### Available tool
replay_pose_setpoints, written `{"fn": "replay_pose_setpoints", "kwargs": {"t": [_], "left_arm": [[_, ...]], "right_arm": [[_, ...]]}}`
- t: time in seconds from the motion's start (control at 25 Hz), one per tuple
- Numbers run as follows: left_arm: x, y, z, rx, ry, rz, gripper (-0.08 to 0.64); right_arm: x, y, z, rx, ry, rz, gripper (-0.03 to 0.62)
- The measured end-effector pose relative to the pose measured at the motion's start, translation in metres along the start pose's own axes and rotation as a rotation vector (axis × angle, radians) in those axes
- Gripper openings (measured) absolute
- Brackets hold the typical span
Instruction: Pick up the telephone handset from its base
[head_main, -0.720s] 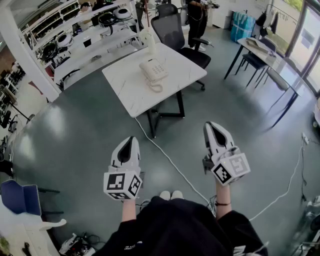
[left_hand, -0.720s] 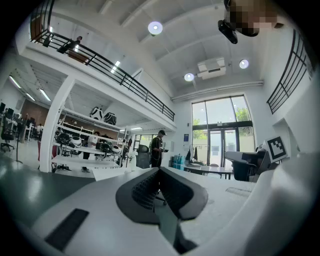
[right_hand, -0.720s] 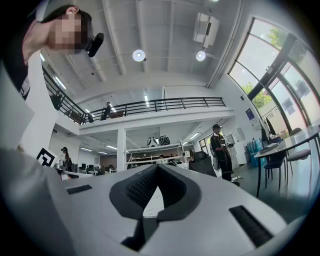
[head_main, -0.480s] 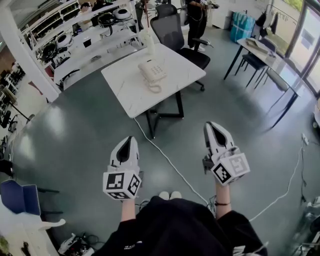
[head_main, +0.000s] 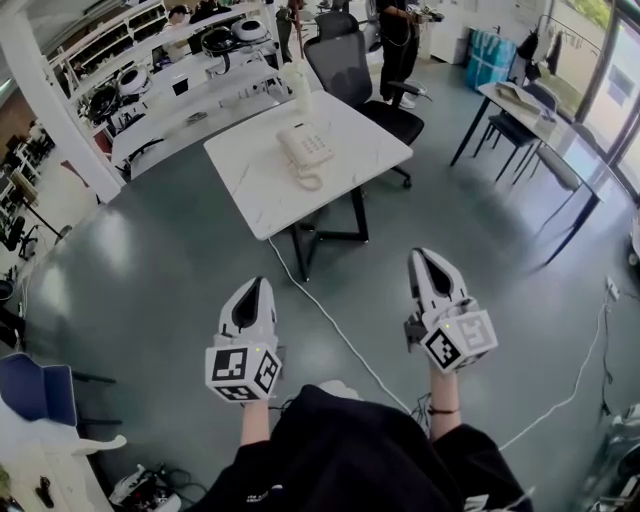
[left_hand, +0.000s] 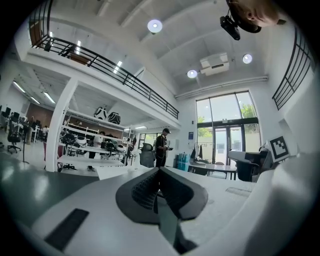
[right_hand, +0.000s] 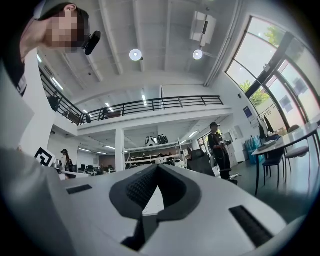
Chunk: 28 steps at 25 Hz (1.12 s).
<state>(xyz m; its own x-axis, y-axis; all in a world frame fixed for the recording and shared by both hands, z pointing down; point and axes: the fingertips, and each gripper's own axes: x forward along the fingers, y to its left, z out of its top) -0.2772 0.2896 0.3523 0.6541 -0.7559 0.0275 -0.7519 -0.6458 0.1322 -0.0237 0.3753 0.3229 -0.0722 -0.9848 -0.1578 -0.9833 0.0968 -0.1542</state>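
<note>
While the telephone handset (head_main: 294, 145) lies on its base (head_main: 313, 143) on the white table (head_main: 250, 185), left gripper (head_main: 257, 282) and right gripper (head_main: 420, 254) hang well apart from it, jaws together, empty.

White telephone (head_main: 305, 145) (white marbled table (head_main: 250, 190))

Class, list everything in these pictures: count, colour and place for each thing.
table: one, white, middle of the room
telephone: one, white, on the table
office chair: one, black, behind the table
cable: one, white, on the floor by the table
shelving: one run, white, far left
desk: one, dark, far right
standing person: one, dark clothes, beyond the chair
left gripper: one, white, shut, low left
right gripper: one, white, shut, low right
</note>
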Motion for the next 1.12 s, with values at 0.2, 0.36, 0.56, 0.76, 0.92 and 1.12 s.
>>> {"fn": "replay_pose_setpoints", "kwargs": {"t": [0.2,0.36,0.56,0.76,0.92,1.12], "left_arm": [[0.011,0.000,-0.006,-0.002,0.007,0.012,0.000],[0.025,0.001,-0.012,-0.007,0.015,0.015,0.000],[0.055,0.009,-0.016,-0.002,0.030,0.013,0.000],[0.102,0.029,-0.022,-0.009,0.036,0.017,0.000],[0.147,0.045,-0.017,-0.005,0.040,0.007,0.000],[0.197,0.064,-0.016,-0.009,0.052,-0.009,0.000]], "right_arm": [[0.010,-0.008,-0.006,0.014,-0.005,0.023,-0.008],[0.020,-0.015,-0.016,0.018,0.010,0.046,-0.008],[0.050,-0.027,-0.021,0.016,0.008,0.078,-0.008],[0.098,-0.051,-0.044,0.022,0.052,0.060,-0.008],[0.143,-0.067,-0.052,0.024,0.067,0.058,-0.009],[0.197,-0.081,-0.064,0.018,0.099,0.065,-0.011]]}}
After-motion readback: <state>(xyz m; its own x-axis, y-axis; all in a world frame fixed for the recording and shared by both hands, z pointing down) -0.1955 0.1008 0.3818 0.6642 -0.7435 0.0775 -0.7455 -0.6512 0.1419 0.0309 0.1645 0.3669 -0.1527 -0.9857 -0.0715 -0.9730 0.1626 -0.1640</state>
